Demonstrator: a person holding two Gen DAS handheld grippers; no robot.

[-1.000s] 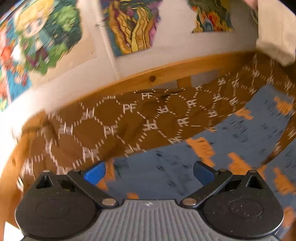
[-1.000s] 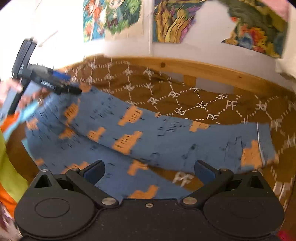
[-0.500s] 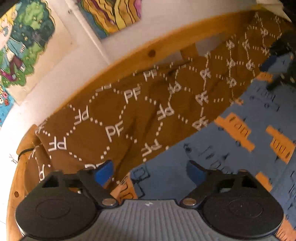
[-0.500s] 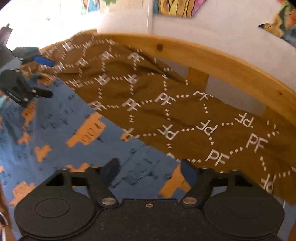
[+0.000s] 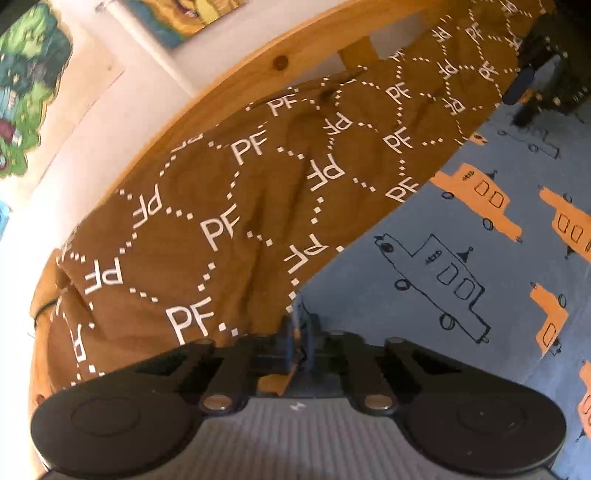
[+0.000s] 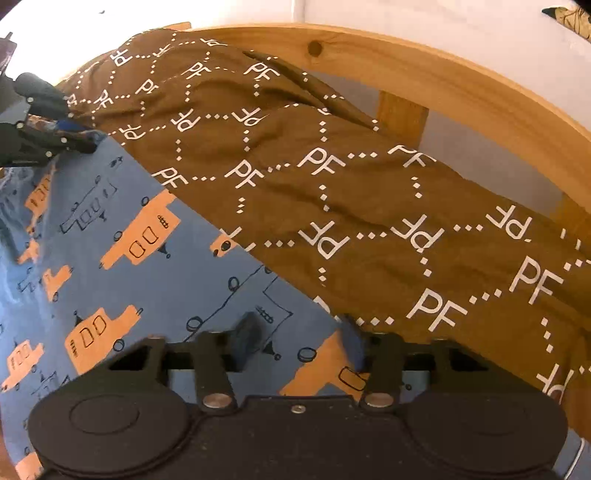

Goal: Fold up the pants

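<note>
Left wrist view: left hand-held gripper (image 5: 300, 341) pinching edge of blue pants (image 5: 461, 258).
Right hand-held gripper (image 6: 301, 338) spread, straddling pants edge beside brown blanket (image 6: 332, 177).

The brown bedspread (image 6: 369, 192) lies rumpled and open between the blue pants (image 6: 155, 266) and the wooden bed rail (image 6: 443, 85), leaving room to pass above it. The rail and its post (image 6: 402, 114) close off the far side, with the wall (image 6: 443, 26) right behind. The left gripper (image 6: 48, 129) occupies the pants' far edge.
</note>
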